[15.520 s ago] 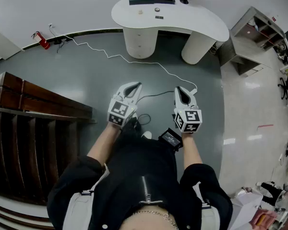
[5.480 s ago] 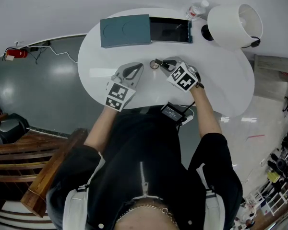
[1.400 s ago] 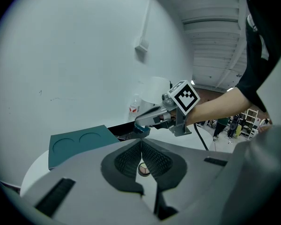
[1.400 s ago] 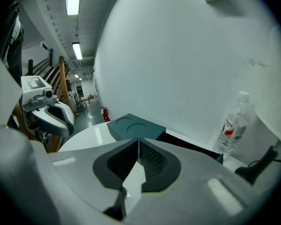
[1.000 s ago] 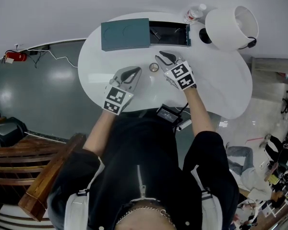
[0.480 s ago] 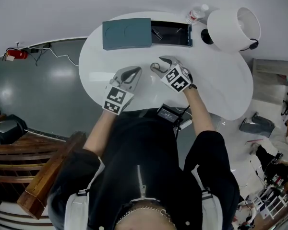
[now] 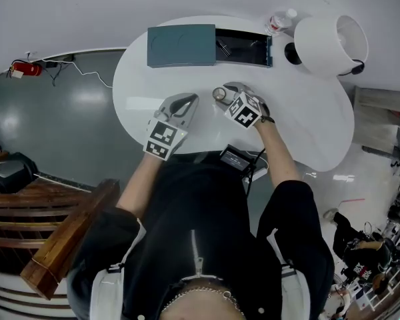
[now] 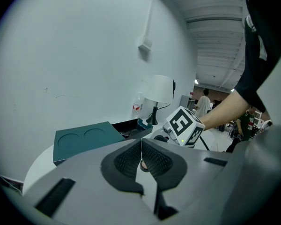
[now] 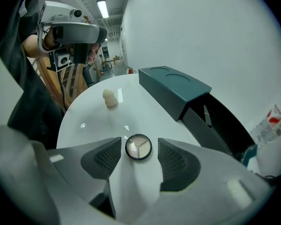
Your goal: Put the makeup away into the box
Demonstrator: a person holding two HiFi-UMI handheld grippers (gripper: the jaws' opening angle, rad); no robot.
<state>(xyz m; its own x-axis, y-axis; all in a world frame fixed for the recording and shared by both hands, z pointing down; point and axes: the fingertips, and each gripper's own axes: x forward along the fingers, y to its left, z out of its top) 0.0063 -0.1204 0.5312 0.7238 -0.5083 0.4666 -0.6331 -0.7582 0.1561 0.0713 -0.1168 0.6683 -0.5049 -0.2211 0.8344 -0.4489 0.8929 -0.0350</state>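
Compact (image 7: pixel 219 94): laid flat on mid tabletop (image 7: pixel 307 122), between right jaws, untouched.
Right gripper (image 9: pixel 139 144): jaws spread, just opened wider.
Left gripper (image 8: pixel 141 150): jaws pressed together, empty.
Box (image 7: pixel 243 47): open, at rear edge.

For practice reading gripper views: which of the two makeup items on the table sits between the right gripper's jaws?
The round compact, untouched between the right gripper's jaws, which have just been opening. The beige sponge stands beyond them.
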